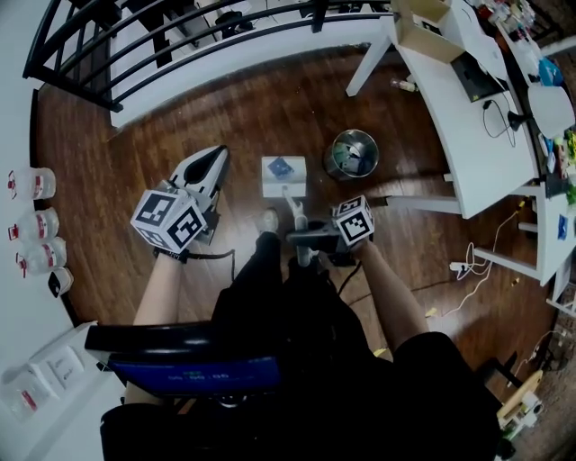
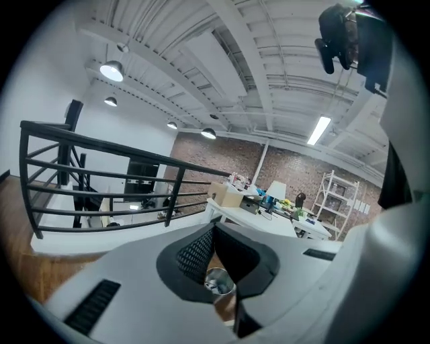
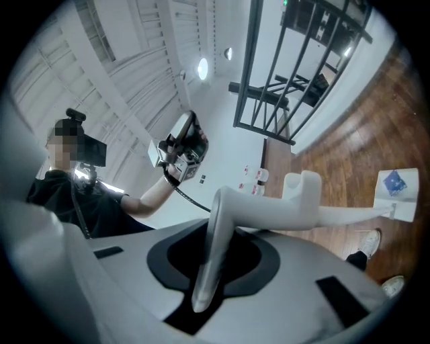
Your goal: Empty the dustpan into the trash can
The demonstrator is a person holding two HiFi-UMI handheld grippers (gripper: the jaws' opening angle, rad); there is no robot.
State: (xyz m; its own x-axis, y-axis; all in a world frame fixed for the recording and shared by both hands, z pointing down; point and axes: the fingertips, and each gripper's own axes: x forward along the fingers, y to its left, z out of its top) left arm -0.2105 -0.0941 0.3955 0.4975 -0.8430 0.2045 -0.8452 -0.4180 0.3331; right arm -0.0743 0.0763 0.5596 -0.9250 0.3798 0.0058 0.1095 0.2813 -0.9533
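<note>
A white dustpan (image 1: 283,176) with a blue scrap in it hangs low over the wooden floor. Its long white handle (image 3: 269,208) runs back into my right gripper (image 1: 303,238), which is shut on it. In the right gripper view the pan (image 3: 396,195) sits far right, its handle crossing the jaws of the right gripper (image 3: 211,269). The round metal trash can (image 1: 351,155) stands just right of the pan, some scraps inside. My left gripper (image 1: 216,160) is shut and empty, left of the pan. Between the dark pads of the left gripper (image 2: 213,235) the trash can (image 2: 218,283) shows.
White tables (image 1: 468,135) with clutter and a cardboard box (image 1: 423,27) fill the right side. A black railing (image 1: 135,54) runs along the back. Small bottles (image 1: 36,216) line a white ledge at left. A power strip and cable (image 1: 463,266) lie on the floor at right.
</note>
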